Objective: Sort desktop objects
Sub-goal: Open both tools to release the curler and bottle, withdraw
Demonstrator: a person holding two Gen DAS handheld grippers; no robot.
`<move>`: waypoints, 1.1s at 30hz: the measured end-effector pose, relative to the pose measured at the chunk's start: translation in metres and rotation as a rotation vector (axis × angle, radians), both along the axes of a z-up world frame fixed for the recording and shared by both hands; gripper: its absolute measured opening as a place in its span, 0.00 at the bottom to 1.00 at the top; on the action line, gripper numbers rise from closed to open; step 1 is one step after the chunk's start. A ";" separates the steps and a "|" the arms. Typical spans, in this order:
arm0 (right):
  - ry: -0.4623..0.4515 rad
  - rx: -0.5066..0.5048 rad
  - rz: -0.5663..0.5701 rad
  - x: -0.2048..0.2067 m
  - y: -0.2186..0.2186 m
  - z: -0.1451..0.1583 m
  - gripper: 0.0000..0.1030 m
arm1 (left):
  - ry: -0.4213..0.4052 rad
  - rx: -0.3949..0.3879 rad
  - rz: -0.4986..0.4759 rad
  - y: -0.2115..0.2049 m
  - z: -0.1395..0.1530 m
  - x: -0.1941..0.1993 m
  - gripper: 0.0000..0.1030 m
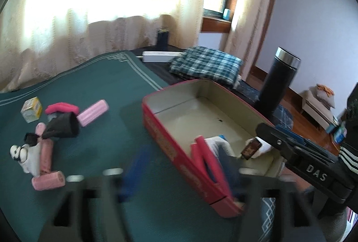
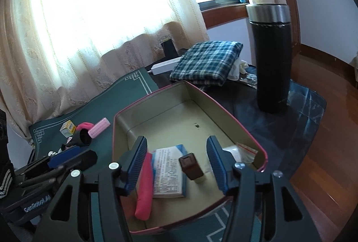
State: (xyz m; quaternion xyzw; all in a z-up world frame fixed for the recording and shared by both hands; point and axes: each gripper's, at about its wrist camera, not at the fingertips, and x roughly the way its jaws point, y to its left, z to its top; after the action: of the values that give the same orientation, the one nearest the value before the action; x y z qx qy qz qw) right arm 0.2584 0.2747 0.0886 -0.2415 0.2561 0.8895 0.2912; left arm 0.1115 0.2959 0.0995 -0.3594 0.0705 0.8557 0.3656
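A red tin box (image 1: 154,107) (image 2: 161,90) lies open on the green mat (image 1: 100,85). In it are a pink strip (image 2: 144,186), a printed booklet (image 2: 170,172), a small brown block (image 2: 190,166) and a plastic zip bag (image 2: 240,152). My right gripper (image 2: 177,166) (image 1: 275,132) hangs open over the box. The brown block lies between its blue pads (image 2: 137,163), untouched. My left gripper (image 1: 181,175) (image 2: 67,159) is blurred and open at the box's left wall, and I see nothing held in it. Left of the box lie pink rollers (image 1: 92,112), a yellow carton (image 1: 31,109), a black cone (image 1: 63,128) and a white figurine (image 1: 22,154).
A tall black flask (image 2: 271,56) (image 1: 277,83) stands right of the box on a dark cloth. Behind the box are a folded plaid cloth (image 2: 208,63), a white power strip (image 1: 160,56) and a black holder (image 1: 162,37). Curtains hang behind; wooden floor lies beyond the right edge.
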 end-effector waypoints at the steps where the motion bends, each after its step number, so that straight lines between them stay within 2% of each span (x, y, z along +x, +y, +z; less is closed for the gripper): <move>1: -0.001 0.003 0.006 -0.002 -0.003 0.001 0.60 | 0.008 0.008 0.013 -0.005 0.001 -0.001 0.81; 8: -0.011 0.015 0.048 -0.020 -0.020 0.002 0.64 | 0.015 0.016 0.088 -0.040 0.001 -0.014 0.81; 15: -0.013 0.034 0.097 -0.039 -0.041 0.005 0.70 | 0.001 -0.004 0.205 -0.090 -0.014 -0.032 0.81; 24: -0.043 0.044 0.199 -0.075 -0.076 0.000 0.72 | -0.043 -0.033 0.369 -0.155 -0.042 -0.060 0.81; 33: -0.090 0.046 0.283 -0.106 -0.105 -0.011 0.73 | -0.081 -0.079 0.409 -0.173 -0.066 -0.079 0.81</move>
State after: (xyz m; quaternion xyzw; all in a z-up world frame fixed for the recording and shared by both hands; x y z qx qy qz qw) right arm 0.1527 0.1696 0.0771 -0.3081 0.1860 0.9156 0.1794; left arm 0.0322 0.1228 0.0340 -0.4147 0.0150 0.8933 0.1726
